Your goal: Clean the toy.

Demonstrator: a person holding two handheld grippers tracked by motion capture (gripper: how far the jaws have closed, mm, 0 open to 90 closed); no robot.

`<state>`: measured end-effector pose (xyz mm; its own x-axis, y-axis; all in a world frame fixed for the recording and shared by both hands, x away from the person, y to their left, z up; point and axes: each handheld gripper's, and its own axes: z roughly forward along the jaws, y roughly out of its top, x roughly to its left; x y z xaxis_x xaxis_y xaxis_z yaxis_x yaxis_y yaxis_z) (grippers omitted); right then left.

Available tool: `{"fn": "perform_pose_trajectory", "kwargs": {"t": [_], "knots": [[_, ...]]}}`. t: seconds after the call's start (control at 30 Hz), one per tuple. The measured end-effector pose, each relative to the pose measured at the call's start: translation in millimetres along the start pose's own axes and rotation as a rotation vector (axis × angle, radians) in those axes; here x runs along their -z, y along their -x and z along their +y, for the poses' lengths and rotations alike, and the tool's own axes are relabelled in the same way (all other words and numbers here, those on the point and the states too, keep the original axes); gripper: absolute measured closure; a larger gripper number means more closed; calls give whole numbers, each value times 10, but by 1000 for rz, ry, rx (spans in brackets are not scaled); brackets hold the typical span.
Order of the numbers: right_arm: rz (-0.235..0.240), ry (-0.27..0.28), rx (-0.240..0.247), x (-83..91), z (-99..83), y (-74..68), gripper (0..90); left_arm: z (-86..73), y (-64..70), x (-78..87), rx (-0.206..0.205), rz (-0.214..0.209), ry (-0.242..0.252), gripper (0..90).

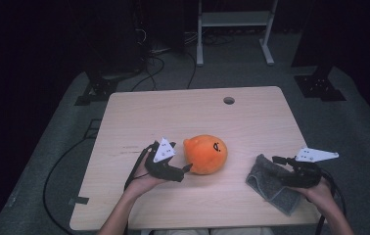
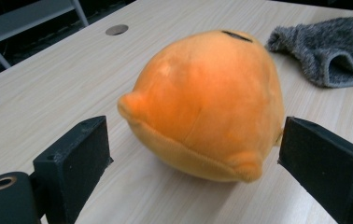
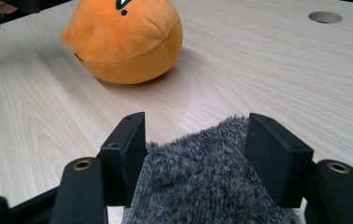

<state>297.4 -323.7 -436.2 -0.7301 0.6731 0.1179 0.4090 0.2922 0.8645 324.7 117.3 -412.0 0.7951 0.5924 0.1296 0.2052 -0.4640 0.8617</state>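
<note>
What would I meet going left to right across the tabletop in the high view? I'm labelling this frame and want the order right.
Left gripper → orange plush toy → grey fuzzy cloth → right gripper, which sits over the cloth's right part.

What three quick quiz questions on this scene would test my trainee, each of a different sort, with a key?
1. True or false: the left hand-held gripper is shut on the round orange plush toy.
2. Which lies between the right hand-held gripper's open jaws? A) fuzzy grey cloth B) plush toy C) nothing
3. Fill in: the round hole sits near the light wooden table's ___ edge.

Key: 1 false, its jaws stand open beside the toy; 2 A; 3 far.
</note>
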Motion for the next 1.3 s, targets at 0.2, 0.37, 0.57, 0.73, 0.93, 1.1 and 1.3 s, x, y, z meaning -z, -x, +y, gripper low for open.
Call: {"fn": "perform_pose_trajectory", "kwargs": {"t": [0.2, 0.37, 0.57, 0.73, 0.93, 1.1, 1.3], "knots": [[-5, -9, -9, 25, -42, 7, 373, -77, -12, 44, 10, 8, 1, 81], [-11, -10, -14, 55, -68, 18, 373, -154, -20, 58, 18, 14, -11, 76], [-14, -13, -14, 65, -85, 17, 371, -249, -33, 97, 30, 18, -25, 76], [-14, -16, -12, 72, -98, 7, 371, -326, -49, 139, 43, 30, -31, 75], [-11, -18, -8, 71, -117, -1, 370, -464, -63, 178, 66, 31, -47, 71], [-3, -28, -7, 39, -143, -5, 366, -584, -40, 169, 89, 21, -67, 71], [-3, -32, -5, 24, -199, -51, 356, -682, -30, 206, 111, 20, -73, 71]]}}
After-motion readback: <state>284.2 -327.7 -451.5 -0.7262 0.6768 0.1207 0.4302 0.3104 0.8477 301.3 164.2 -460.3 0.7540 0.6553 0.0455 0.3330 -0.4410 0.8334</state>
